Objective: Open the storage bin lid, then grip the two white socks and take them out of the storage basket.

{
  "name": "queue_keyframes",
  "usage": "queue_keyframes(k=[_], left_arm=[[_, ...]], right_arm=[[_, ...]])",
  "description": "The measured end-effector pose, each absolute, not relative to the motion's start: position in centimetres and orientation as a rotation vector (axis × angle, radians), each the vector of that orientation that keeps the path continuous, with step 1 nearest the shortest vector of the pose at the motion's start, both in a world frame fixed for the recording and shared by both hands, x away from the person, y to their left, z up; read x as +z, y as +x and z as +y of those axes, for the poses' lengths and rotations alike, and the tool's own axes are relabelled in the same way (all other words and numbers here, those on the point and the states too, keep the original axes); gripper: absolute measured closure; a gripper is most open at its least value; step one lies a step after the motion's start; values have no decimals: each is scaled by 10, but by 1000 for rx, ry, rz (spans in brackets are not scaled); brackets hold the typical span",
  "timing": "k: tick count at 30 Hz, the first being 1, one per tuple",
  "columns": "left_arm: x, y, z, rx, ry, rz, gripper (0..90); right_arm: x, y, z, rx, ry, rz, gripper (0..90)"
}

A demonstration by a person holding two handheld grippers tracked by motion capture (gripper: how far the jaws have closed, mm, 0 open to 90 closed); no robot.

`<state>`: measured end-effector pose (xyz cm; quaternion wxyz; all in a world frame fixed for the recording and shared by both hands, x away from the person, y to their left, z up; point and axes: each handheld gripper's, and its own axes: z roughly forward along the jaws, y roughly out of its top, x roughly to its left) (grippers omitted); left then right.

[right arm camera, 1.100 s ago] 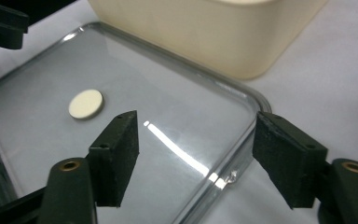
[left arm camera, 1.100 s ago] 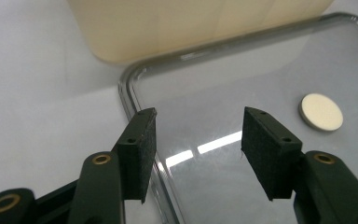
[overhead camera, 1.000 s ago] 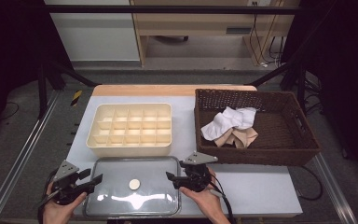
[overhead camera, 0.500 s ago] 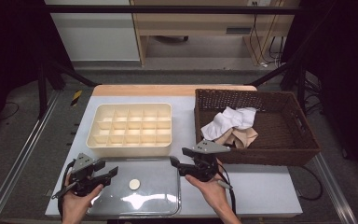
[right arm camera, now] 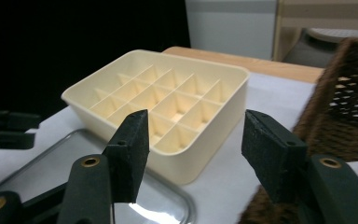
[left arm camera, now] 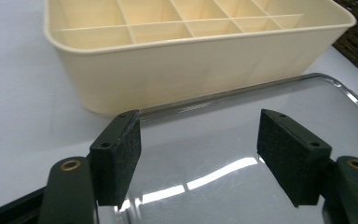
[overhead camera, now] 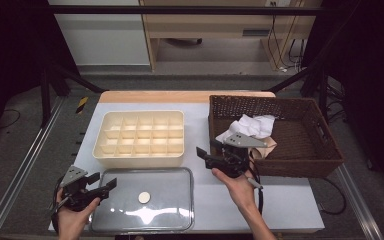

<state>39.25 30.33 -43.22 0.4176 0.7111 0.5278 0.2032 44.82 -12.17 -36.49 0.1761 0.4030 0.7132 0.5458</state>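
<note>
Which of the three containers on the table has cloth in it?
The brown wicker basket at right; the cream divided tray and clear lid hold no cloth.

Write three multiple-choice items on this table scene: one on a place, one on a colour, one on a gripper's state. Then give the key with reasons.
1. Where does the clear lid lie?
A. inside the wicker basket
B. flat on the table, on the near side of the cream divided tray
C. on top of the cream divided tray

2. What colour is the divided tray?
A. cream
B. blue
C. black

3. How does the left gripper stand?
A. shut on the lid's rim
B. shut on a cloth
C. open, nothing between its fingers

Key: 1 B, the high view shows the lid flat on the table, nearer to the person than the tray. 2 A, tray walls and dividers are cream in every view. 3 C, the left gripper view shows both fingers well apart above the lid, having just been opening.
</note>
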Motion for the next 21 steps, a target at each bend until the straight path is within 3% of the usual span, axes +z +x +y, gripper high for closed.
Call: queue_keyframes(k=[21], left_arm=[[-435, 398, 320, 517, 1785, 1375, 290]], right_arm=[[-339, 514, -179, 1344, 1291, 1866, 365]])
